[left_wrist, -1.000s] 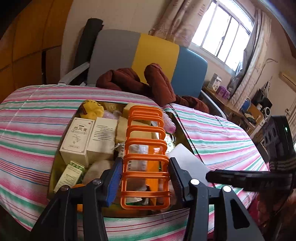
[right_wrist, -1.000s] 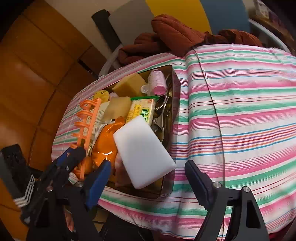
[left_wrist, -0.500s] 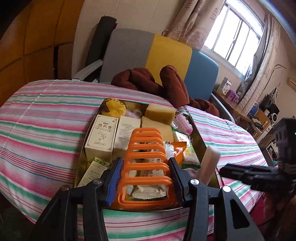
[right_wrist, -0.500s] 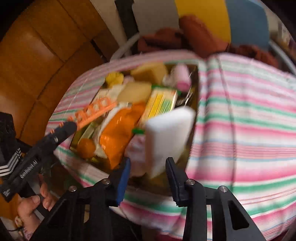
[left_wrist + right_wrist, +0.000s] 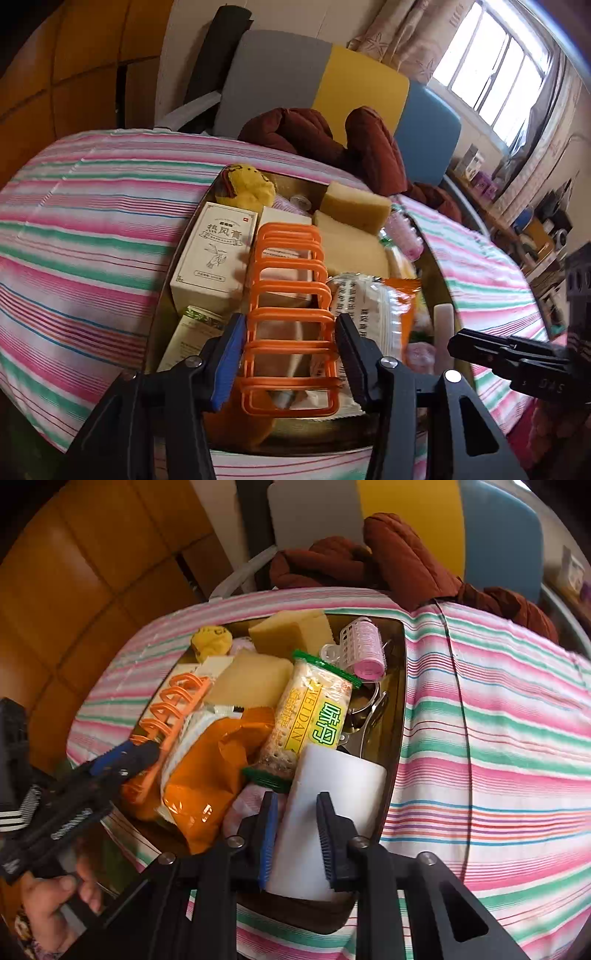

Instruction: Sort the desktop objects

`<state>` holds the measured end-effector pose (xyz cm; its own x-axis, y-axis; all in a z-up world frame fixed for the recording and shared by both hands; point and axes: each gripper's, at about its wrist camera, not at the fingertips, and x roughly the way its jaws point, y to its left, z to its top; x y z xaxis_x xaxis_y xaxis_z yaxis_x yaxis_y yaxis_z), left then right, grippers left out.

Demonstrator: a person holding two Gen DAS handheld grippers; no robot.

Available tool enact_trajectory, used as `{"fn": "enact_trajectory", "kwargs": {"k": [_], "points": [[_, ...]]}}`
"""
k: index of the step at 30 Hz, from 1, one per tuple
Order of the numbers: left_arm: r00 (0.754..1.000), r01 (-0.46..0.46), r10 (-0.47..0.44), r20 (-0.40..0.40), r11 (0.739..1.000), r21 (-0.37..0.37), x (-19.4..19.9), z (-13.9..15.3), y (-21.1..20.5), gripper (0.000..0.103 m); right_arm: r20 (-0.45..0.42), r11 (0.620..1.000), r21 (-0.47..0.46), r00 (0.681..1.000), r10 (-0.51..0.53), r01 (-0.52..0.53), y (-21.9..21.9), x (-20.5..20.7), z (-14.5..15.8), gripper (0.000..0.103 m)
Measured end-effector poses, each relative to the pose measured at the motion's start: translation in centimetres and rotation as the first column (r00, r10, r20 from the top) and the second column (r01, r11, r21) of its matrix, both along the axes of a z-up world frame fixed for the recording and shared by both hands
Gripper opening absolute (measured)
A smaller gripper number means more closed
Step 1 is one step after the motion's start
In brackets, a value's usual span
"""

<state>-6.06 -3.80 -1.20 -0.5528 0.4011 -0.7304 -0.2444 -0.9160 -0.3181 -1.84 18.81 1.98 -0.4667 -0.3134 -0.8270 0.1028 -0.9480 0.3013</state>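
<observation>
Left gripper (image 5: 289, 345) is clamped on the orange rack (image 5: 290, 317), which stands upright among the boxes in the metal tray (image 5: 400, 716). Right gripper (image 5: 295, 834) pinches the white sponge block (image 5: 325, 823) on edge at the tray's near right corner, beside the cracker packet (image 5: 310, 720).

In the tray (image 5: 400, 686) I count two yellow sponges (image 5: 291, 631), one white sponge (image 5: 325, 812), one orange rack (image 5: 291, 314), one pink hair roller (image 5: 364, 648), one cracker packet (image 5: 314, 716), one yellow plush toy (image 5: 211, 640) and two cream boxes (image 5: 214, 258).
</observation>
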Motion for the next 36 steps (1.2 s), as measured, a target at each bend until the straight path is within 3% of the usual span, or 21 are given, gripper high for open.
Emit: {"fn": "enact_trajectory", "kwargs": {"k": [1, 3, 4, 10, 13, 18, 24, 31, 32, 35, 36], "points": [[1.000, -0.005, 0.005, -0.004, 1.000, 0.026, 0.2, 0.3, -0.4, 0.059, -0.016, 0.999, -0.035, 1.000, -0.009, 0.008, 0.4, 0.3, 0.3, 0.032], [0.999, -0.038, 0.039, -0.019, 0.998, 0.040, 0.8, 0.9, -1.1, 0.063, -0.060, 0.997, -0.056, 0.997, -0.048, 0.044, 1.0, 1.2, 1.4, 0.062], [0.998, -0.054, 0.055, -0.023, 0.998, 0.041, 1.0, 1.2, -1.4, 0.064, -0.077, 0.997, -0.055, 0.995, -0.063, 0.059, 1.2, 1.4, 1.8, 0.068], [0.986, -0.166, 0.164, 0.030, 0.985, 0.051, 1.7, 2.0, -3.5, 0.064, -0.080, 0.995, -0.038, 0.992, -0.093, 0.090, 1.8, 2.1, 2.4, 0.072], [0.984, -0.176, 0.177, 0.004, 0.984, -0.006, 2.7, 2.8, -3.3, 0.064, -0.058, 0.996, -0.035, 0.994, -0.089, 0.087, 1.6, 2.4, 2.0, 0.078], [0.986, -0.161, 0.150, -0.077, 0.972, -0.171, 4.5, 4.1, -1.1, 0.064, -0.062, 0.999, 0.008, 0.997, -0.053, 0.054, 0.5, 2.9, 1.8, 0.084], [0.989, -0.142, 0.125, -0.085, 0.960, -0.240, 5.2, 4.5, 0.4, 0.064, -0.078, 0.998, 0.061, 0.997, -0.027, 0.032, -0.8, 3.4, 2.1, 0.087], [0.983, -0.174, 0.144, -0.113, 0.928, -0.330, 5.8, 4.8, 1.3, 0.064, -0.088, 0.994, 0.105, 0.996, -0.011, 0.020, -1.7, 3.5, 2.1, 0.090], [0.983, -0.173, 0.143, -0.113, 0.926, -0.336, 5.8, 4.7, 1.3, 0.064, -0.093, 0.993, 0.116, 0.996, -0.001, 0.012, -1.9, 3.4, 2.0, 0.086], [0.984, -0.170, 0.142, -0.103, 0.923, -0.344, 5.6, 4.3, 1.3, 0.064, -0.074, 0.988, 0.151, 0.996, 0.054, -0.042, -2.9, 2.5, 1.4, 0.056], [0.985, -0.168, 0.142, -0.098, 0.924, -0.342, 5.5, 4.2, 1.3, 0.064, -0.063, 0.987, 0.149, 0.996, 0.066, -0.056, -3.2, 2.1, 1.1, 0.054]]}}
